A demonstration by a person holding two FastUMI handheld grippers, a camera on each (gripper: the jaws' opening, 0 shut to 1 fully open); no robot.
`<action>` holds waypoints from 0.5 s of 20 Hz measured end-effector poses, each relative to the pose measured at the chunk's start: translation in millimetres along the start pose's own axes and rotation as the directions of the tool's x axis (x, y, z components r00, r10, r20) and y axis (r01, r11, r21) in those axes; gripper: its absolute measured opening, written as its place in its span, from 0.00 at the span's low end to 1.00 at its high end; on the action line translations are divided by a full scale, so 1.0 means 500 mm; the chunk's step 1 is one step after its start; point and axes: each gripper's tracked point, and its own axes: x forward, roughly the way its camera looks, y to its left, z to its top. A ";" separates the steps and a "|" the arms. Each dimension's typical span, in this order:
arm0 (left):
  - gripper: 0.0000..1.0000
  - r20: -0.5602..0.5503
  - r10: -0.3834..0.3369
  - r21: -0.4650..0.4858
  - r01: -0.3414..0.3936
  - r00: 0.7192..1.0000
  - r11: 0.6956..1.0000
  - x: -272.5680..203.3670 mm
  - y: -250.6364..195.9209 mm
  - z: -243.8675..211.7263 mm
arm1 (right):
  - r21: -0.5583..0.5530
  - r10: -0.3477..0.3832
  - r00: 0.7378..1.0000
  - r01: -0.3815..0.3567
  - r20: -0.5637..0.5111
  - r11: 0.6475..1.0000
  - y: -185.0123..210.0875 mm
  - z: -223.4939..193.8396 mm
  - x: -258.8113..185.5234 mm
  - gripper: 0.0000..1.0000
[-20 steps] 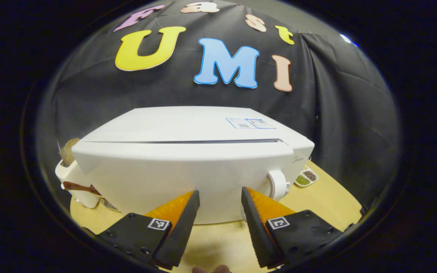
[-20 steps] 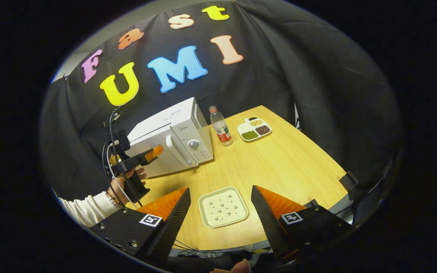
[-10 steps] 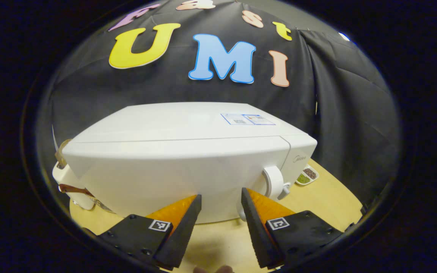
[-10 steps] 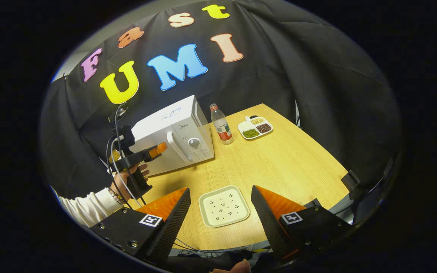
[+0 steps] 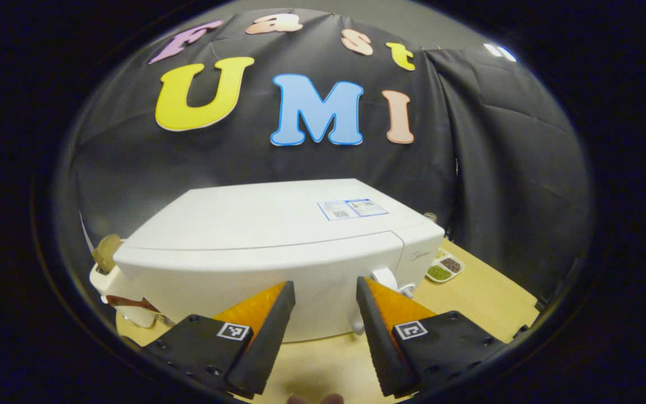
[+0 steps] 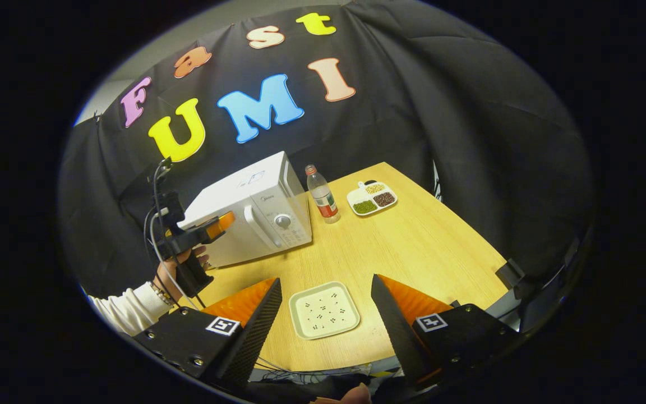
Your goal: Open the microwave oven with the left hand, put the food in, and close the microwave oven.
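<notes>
The microwave oven [image 5: 278, 252] is seen shut at the centre of the left gripper view, just beyond the left gripper [image 5: 326, 317], whose fingers are spread with nothing between them. In the right gripper view, the food tray [image 6: 323, 310] lies on the bench [image 6: 424, 247] at lower centre, framed by the spread, empty right gripper [image 6: 326, 322].

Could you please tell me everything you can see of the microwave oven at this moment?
The microwave oven is a white box with a glossy casing, standing upright on the wooden table near the black cloth wall. Its door is shut, with a curved white handle beside a panel bearing a round knob. A sticker sits on top. The left gripper hovers before the door.
</notes>
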 end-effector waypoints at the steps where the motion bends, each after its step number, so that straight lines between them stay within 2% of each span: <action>1: 0.79 0.019 0.009 0.004 -0.009 1.000 1.000 -0.023 0.009 0.019 | -0.007 0.005 1.000 -0.005 0.010 1.000 -0.006 0.010 -0.005 0.98; 3: 0.77 0.052 0.036 -0.015 -0.035 0.998 0.999 -0.077 0.022 0.056 | -0.027 0.019 0.999 -0.018 0.028 0.999 -0.014 0.034 -0.020 0.98; 6: 0.77 0.130 0.076 -0.115 -0.062 0.989 0.991 -0.192 0.033 0.141 | -0.066 0.083 0.992 -0.077 0.094 0.995 -0.015 0.105 -0.062 0.98; 8: 0.80 0.217 0.113 -0.170 -0.077 0.969 0.982 -0.278 0.031 0.223 | -0.112 0.103 0.984 -0.086 0.148 0.990 -0.034 0.166 -0.089 0.98; 10: 0.76 0.277 0.135 -0.217 -0.075 0.951 0.973 -0.370 0.015 0.295 | -0.161 0.134 0.970 -0.102 0.201 0.982 -0.043 0.229 -0.127 0.98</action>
